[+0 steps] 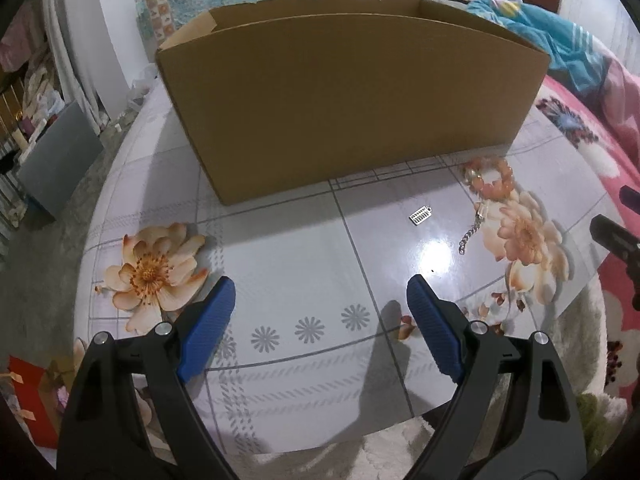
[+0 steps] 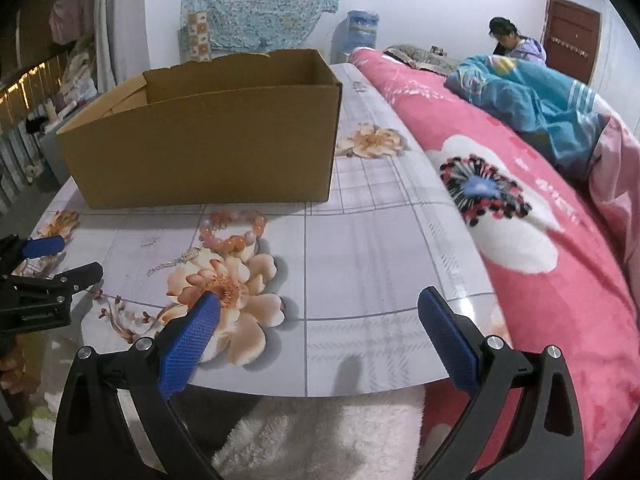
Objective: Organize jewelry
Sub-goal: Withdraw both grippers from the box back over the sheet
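Three pieces of jewelry lie on the glossy flower-printed tabletop (image 1: 280, 264) in front of the open brown cardboard box (image 1: 348, 104): an orange-pink beaded bracelet (image 1: 490, 178) just beside the box's near wall, a thin silver chain (image 1: 472, 232) a little nearer to me, and a small silver comb-shaped charm (image 1: 421, 215) apart from both. My left gripper (image 1: 320, 300) hangs over bare tabletop with its blue pads spread wide and nothing between them. My right gripper (image 2: 320, 300) is likewise spread and empty, with the bracelet ahead and to its left.

I judge the bracelet light but awkward: the round polished beads look hard and slick, and the loop will probably flex and sag once lifted. I would close across one side of the ring, squeezing a few beads between the ribbed pads, not spanning the whole loop. The chain looks limp and very thin, lying flat on a shiny surface, so it may slide away from the pads; its bunched clasp end seems the best hold. The charm is tiny and flat, likely the hardest to pinch.
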A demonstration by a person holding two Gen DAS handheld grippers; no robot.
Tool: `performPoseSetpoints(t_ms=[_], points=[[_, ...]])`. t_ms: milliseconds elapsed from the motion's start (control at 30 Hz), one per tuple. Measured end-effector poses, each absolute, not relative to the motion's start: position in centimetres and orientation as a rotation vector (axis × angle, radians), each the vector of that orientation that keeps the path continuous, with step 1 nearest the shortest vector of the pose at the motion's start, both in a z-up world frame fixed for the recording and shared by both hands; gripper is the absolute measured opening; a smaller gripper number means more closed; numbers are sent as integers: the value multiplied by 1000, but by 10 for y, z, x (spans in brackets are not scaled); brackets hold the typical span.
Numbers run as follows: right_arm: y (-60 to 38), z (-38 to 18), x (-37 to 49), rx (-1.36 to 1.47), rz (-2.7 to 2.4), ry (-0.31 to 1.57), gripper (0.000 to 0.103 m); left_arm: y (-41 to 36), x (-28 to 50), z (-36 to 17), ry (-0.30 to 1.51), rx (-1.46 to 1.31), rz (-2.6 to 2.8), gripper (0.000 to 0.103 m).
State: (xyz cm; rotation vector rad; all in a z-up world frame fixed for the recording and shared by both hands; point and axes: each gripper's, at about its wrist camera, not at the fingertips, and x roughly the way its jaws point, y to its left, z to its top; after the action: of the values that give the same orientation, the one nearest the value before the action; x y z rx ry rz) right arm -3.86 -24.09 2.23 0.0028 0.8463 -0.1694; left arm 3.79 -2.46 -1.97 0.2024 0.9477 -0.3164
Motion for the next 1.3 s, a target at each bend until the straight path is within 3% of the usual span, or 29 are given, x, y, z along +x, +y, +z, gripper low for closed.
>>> performPoseSetpoints(t_ms=[333,767,1067,1300], points=[[-286,42,20,114,-131,746,96,-15,70,1,874,182,-188,84],[-283,36,87,165,-54,771,96,1,109,8,848,140,-92,84],[-289,39,54,156,-84,752,96,12,94,5,841,84,-96,84],[-293,14,11,67,-156,856,96,3,61,-16,890,176,-156,84]])
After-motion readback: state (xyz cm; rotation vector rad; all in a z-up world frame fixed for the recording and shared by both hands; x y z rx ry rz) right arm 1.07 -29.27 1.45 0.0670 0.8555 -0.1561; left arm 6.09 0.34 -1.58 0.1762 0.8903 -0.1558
